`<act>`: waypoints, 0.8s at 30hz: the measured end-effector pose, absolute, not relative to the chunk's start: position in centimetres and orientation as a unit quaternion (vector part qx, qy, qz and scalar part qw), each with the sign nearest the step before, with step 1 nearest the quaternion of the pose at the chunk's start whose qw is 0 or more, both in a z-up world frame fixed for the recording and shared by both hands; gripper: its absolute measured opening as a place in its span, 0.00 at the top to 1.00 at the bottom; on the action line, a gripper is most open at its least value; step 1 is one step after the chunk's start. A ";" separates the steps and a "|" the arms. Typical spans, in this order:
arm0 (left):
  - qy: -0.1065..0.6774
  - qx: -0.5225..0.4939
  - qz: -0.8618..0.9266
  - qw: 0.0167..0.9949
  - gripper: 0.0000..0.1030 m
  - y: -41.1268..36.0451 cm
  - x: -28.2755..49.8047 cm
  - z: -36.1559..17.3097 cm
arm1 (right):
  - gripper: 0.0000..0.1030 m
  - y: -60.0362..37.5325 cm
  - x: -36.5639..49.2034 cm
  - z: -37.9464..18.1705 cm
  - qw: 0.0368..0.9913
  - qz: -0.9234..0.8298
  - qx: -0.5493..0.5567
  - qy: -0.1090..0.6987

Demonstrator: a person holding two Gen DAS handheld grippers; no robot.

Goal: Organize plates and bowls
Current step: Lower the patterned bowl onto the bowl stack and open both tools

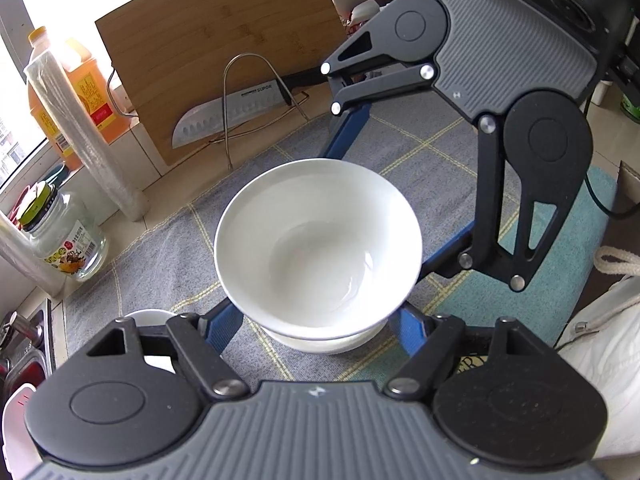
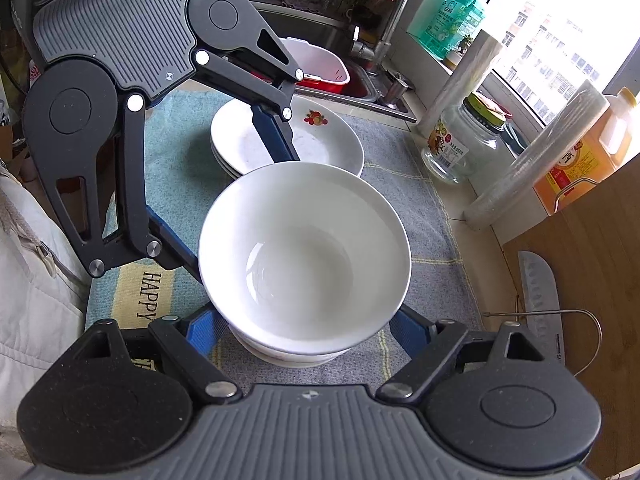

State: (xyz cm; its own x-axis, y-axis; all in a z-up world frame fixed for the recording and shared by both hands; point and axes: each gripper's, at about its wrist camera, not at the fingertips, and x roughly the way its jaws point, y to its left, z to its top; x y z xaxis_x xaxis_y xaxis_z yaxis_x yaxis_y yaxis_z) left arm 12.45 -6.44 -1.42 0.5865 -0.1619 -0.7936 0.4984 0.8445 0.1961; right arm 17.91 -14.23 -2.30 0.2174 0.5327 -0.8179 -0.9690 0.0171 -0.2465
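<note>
While both tools reach in from opposite sides, a white bowl (image 1: 318,248) sits nested on another bowl (image 1: 320,342) on the table, over a grey checked cloth (image 1: 168,248). The left tool (image 1: 312,320) has its blue fingers spread wide on either side of the top bowl near its lower wall; whether they press on it or only flank it I cannot tell. The right tool (image 2: 304,324) stands the same way around the bowl, fingers wide apart, and contact cannot be judged there either.

Just behind the bowls in the right wrist view lies a stack of plates (image 2: 320,148), the top one with a small fruit print, and one blue finger of the left tool crosses in front of it. Beyond the plates is a sink (image 2: 360,88) with a red and white tub (image 2: 320,64) in it.

Along the window edge stand a glass jar (image 1: 64,236), a roll of cling film (image 1: 80,136) and an orange oil bottle (image 1: 76,96). A wooden cutting board (image 1: 224,56) leans at the back, with a knife (image 1: 232,112) and a wire rack (image 1: 252,104) before it.

Only the right wrist view shows the plates, the sink, a green soap bottle (image 2: 452,16) and a teal mat (image 2: 132,300) printed HAPPY under the cloth's near side.
</note>
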 end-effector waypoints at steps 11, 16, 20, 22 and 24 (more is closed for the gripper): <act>0.430 0.189 -0.206 0.858 0.23 -6.3 13.2 -2.3 | 0.12 -14.0 18.3 -3.3 0.656 0.566 -0.402 0.296; 0.437 0.180 -0.210 0.856 0.23 -6.0 13.6 -2.5 | 0.12 -13.9 18.9 -3.5 0.652 0.570 -0.395 0.305; 0.442 0.174 -0.211 0.854 0.23 -6.0 13.8 -2.6 | 0.12 -13.8 18.9 -3.6 0.650 0.571 -0.396 0.307; 0.443 0.170 -0.212 0.855 0.23 -5.9 13.8 -2.6 | 0.12 -13.8 19.0 -3.6 0.650 0.572 -0.396 0.307; 0.443 0.170 -0.213 0.854 0.23 -5.9 13.9 -2.6 | 0.11 -13.8 19.0 -3.6 0.650 0.572 -0.395 0.309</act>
State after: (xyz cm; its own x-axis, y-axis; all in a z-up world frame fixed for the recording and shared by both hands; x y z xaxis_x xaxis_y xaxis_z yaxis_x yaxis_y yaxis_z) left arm 13.94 -5.90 -2.64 0.5177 -0.2128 -0.8287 0.5139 0.8517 0.1023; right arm 19.02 -13.79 -3.60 0.1558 0.4988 -0.8526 -0.9865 0.0349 -0.1598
